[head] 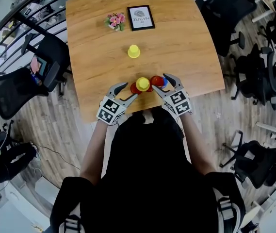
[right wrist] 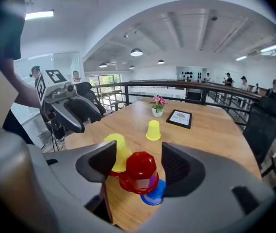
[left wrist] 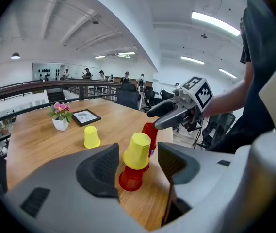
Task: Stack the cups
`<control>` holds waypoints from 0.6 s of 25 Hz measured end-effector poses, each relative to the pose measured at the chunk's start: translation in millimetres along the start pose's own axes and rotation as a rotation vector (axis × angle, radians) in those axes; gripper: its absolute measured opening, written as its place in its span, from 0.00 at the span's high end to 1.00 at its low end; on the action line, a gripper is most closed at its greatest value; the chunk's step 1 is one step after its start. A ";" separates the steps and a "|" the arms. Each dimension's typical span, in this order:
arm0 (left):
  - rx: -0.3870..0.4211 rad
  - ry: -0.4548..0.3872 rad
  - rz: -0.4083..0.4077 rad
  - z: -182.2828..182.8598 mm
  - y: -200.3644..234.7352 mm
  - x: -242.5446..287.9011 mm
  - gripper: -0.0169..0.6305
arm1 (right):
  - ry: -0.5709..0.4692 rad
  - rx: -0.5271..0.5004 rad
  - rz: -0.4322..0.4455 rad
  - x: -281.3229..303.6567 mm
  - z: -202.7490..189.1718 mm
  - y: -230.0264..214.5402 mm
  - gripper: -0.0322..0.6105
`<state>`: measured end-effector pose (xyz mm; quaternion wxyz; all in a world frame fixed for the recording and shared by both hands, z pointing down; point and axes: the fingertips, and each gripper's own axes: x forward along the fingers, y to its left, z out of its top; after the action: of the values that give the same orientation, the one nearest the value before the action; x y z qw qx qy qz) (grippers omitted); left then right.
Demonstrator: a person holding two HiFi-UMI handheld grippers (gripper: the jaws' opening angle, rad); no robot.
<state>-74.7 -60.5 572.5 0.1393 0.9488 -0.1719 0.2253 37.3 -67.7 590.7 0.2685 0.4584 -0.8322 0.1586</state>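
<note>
Near the table's front edge a yellow cup (head: 142, 83) (left wrist: 138, 151) (right wrist: 120, 152) sits tilted, upside down, on a red cup (left wrist: 130, 178). Beside it another inverted red cup (head: 157, 80) (left wrist: 150, 132) (right wrist: 140, 172) rests on a blue cup (right wrist: 155, 194). My left gripper (head: 132, 90) (left wrist: 138, 165) (right wrist: 90, 114) is open, its pads either side of the yellow-on-red pair with small gaps. My right gripper (head: 158, 83) (right wrist: 138, 165) (left wrist: 154, 119) is open wide around the red-on-blue pair without touching it. A lone yellow cup (head: 134, 51) (left wrist: 91, 137) (right wrist: 153, 130) stands farther back.
A small pot of pink flowers (head: 115, 21) (left wrist: 60, 115) (right wrist: 158, 105) and a framed card (head: 141, 18) (left wrist: 85, 117) (right wrist: 179, 118) stand at the far side of the wooden table (head: 186, 42). Office chairs (head: 45, 62) and a railing surround the table.
</note>
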 end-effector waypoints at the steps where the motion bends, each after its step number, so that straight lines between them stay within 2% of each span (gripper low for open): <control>1: -0.016 -0.016 -0.006 2.1 2.0 -1.4 0.57 | -0.011 0.007 -0.009 -1.7 4.8 -0.8 0.47; 5: -0.053 -0.058 -0.004 7.1 11.1 -5.2 0.57 | -0.040 0.000 -0.029 -2.4 23.2 -4.5 0.48; 9: -0.068 -0.063 0.012 5.6 16.5 -5.9 0.57 | -0.042 -0.029 -0.027 5.2 36.8 -17.5 0.49; 15: -0.127 -0.063 0.106 1.8 30.6 -7.5 0.57 | -0.023 -0.092 0.038 31.8 46.6 -46.1 0.50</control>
<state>-92.3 -86.7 573.1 0.1817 0.9342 -0.2404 0.1909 48.6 -137.4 572.8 0.2767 0.4315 -0.8502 0.1201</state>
